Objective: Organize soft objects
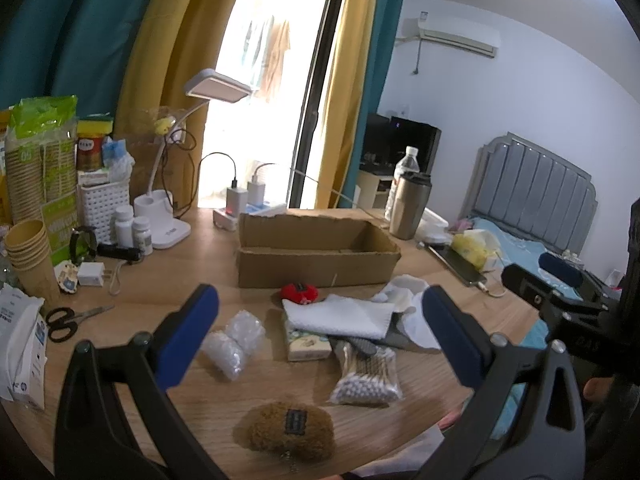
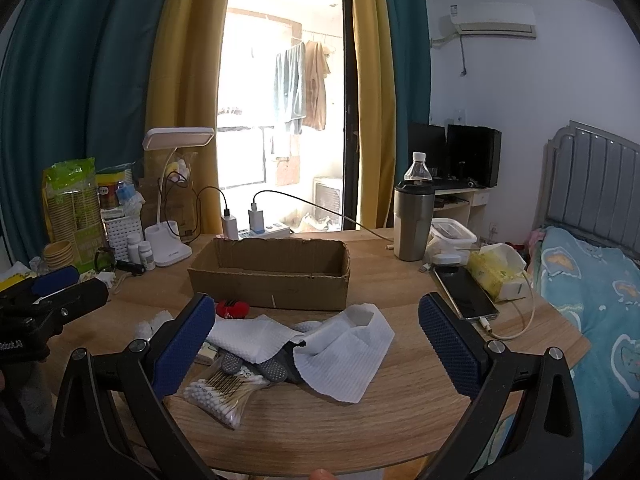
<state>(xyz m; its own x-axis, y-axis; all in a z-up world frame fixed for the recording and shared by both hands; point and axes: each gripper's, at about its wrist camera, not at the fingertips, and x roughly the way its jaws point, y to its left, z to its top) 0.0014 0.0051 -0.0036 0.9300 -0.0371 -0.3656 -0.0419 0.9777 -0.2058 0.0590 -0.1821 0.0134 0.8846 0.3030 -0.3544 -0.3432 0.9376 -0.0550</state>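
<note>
the soft things lie in a loose heap on the table [image 2: 400, 420], just in front of the box [image 2: 272, 276], which looks empty from what i can see of its inside. nearest me in the left view is the brown plush [image 1: 290, 430], apart from the rest. behind it are the swab pack [image 1: 366, 380], the tissue pack [image 1: 306, 344], a white cloth [image 1: 340, 314] overlapping it, a red plush [image 1: 298, 292] touching the cloth's far edge, and two bubble-wrap rolls [image 1: 234, 340] to the left. in the right view a second white cloth [image 2: 344, 354] drapes over grey gloves [image 2: 260, 366].

my left gripper [image 1: 320, 336] is spread wide and holds nothing; it hangs above the heap. my right gripper [image 2: 316, 344] is spread wide too, empty, above the cloths.

i judge nothing is sorted yet, so the step in hand is a first pick. i would start with the brown plush: it sits alone, so the fingers can straddle it without dragging a neighbour. come down straight, close on its middle, squeeze only till it holds. for the cloths, pinch a raised fold, not a flat edge, or the fingers will just skid on the wood. lift clear of the box wall before letting go. mind the phone [image 2: 466, 294] and its cable to the right.
</note>
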